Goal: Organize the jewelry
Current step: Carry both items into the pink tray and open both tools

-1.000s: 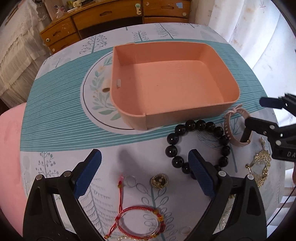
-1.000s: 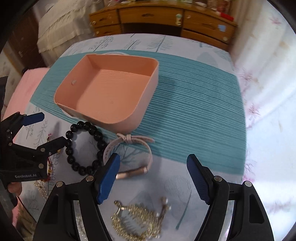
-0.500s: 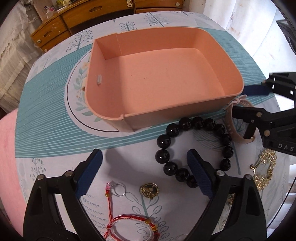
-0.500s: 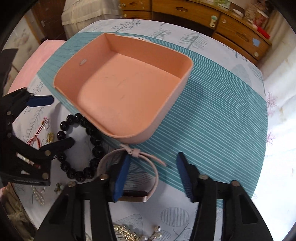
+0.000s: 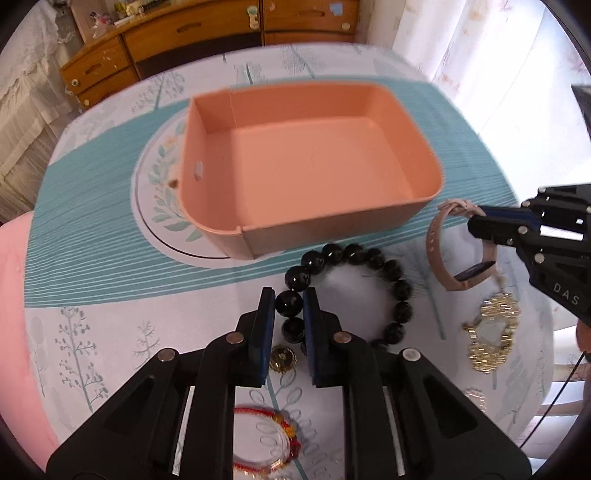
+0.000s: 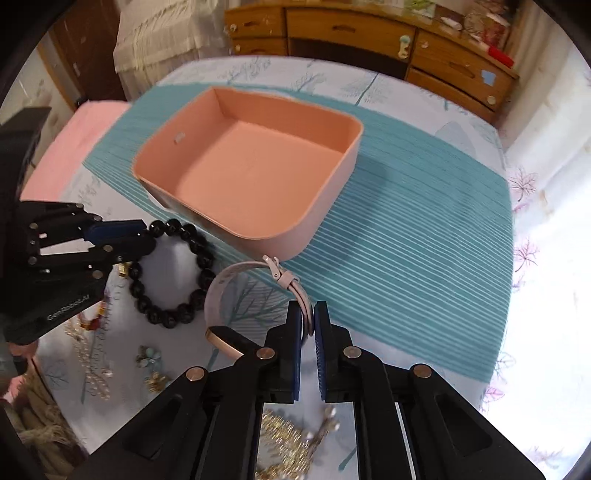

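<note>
Left gripper (image 5: 289, 303): closed down on one bead of the black bead bracelet (image 5: 391, 273), the blue pads pressing the bead from either side; the rest of the bracelet lies in a ring on the desk (image 5: 110, 332).
Right gripper (image 6: 307, 321): nearly closed, its pads pinching the strap of the pink watch (image 6: 236, 277) near the buckle; the watch loop curves out to the left of the fingers.
Tray (image 5: 406, 218): an open pink tray with nothing inside, sitting on the teal striped part of the cloth, just beyond both bracelets.
Black bead bracelet, position: just in front of the tray's near wall, between the tray and the left gripper.
Pink watch, position: beside the tray's near right corner, to the right of the black beads.
Gold chain bracelet (image 5: 491, 332): lying on the desk in front of the watch, under the right gripper.
Red cord bracelet (image 5: 280, 435): on the desk under the left gripper, partly hidden by it.
Small gold charm (image 5: 282, 358): on the desk between the left gripper's fingers, behind the held bead.
Background: wooden drawers (image 6: 369, 29) beyond the desk.
</note>
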